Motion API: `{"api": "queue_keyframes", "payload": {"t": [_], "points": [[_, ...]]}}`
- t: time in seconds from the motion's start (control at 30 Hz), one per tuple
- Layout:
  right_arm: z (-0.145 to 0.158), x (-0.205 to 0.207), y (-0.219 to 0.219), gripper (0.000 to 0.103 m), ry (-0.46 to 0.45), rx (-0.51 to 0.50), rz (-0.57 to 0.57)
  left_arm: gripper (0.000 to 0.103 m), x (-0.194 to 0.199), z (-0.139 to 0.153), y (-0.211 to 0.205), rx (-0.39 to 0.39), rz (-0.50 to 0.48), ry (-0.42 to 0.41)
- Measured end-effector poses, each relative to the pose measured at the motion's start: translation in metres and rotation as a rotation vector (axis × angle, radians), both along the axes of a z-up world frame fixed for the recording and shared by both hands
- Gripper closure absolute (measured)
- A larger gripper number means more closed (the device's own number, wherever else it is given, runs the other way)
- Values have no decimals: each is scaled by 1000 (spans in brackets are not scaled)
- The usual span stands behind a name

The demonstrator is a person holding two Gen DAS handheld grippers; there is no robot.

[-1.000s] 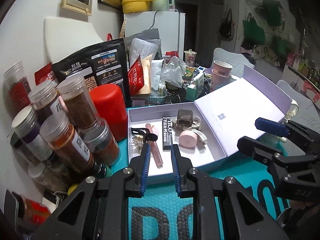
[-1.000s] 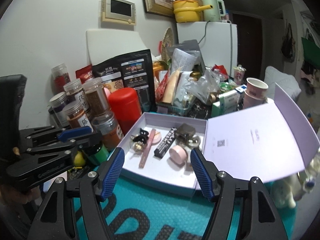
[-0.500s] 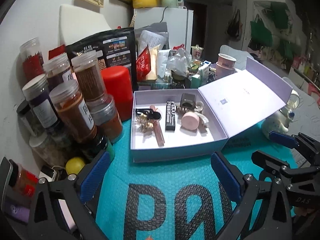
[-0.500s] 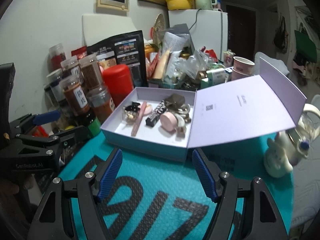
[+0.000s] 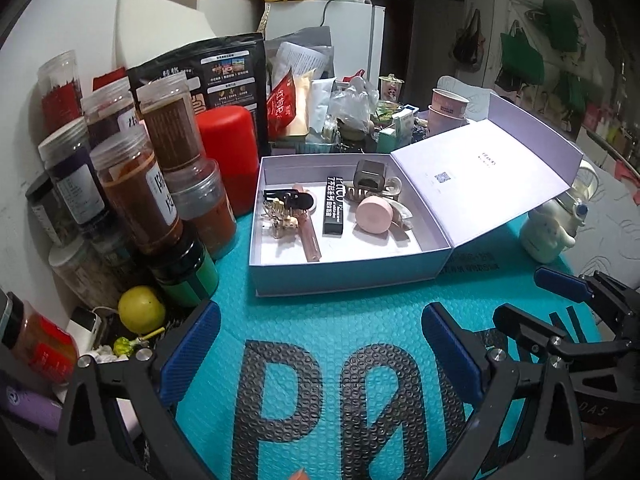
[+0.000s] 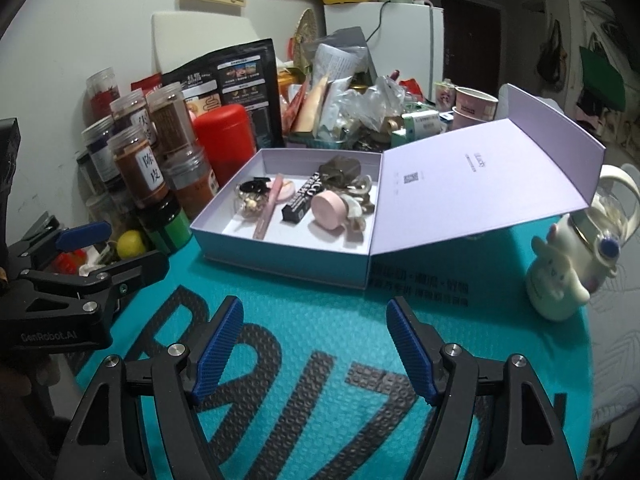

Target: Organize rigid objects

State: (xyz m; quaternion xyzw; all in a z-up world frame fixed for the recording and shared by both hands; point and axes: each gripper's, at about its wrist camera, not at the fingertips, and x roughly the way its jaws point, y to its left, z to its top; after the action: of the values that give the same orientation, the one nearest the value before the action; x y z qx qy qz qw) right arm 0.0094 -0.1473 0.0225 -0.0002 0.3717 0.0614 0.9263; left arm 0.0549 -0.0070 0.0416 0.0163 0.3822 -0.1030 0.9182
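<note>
A lavender box (image 5: 348, 276) stands on the teal mat with its lid (image 5: 488, 184) thrown open to the right. Inside lie a pink round compact (image 5: 374, 215), a black lettered tube (image 5: 334, 208), a slim pink tube (image 5: 308, 236), a black hair clip (image 5: 288, 200) and a brown claw clip (image 5: 370, 176). My left gripper (image 5: 320, 332) hovers over the mat in front of the box, wide open with nothing between its fingers. In the right wrist view the box (image 6: 280, 264) and compact (image 6: 328, 212) sit ahead of my right gripper (image 6: 316, 320), which is open and holds nothing.
Several spice jars (image 5: 136, 196), a red canister (image 5: 228, 152) and a lemon (image 5: 141, 309) crowd the left. Bags, packets and paper cups (image 5: 448, 108) pile up behind the box. A white figurine mug (image 6: 568, 276) stands at the right on the teal mat (image 6: 320, 360).
My left gripper went from nearly shut to wide open. Both grippers drew back from the box and sank toward the mat. The right jaws widened slightly.
</note>
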Motion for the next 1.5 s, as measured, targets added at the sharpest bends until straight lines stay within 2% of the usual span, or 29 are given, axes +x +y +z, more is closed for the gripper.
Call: {"api": "queue_keyframes", "payload": {"t": [0.4,1.17,1.5], "points": [[3,-2,-3,28,-10,-2,-15,1,-6,0,-1,19,4,-1],[3,0,-4,28,-6,-2,-16,1,-1,-4,1,0,3,25],[1,1,-6,28,1,-6,-29,1,0,-4,-4,41,15,22]]}}
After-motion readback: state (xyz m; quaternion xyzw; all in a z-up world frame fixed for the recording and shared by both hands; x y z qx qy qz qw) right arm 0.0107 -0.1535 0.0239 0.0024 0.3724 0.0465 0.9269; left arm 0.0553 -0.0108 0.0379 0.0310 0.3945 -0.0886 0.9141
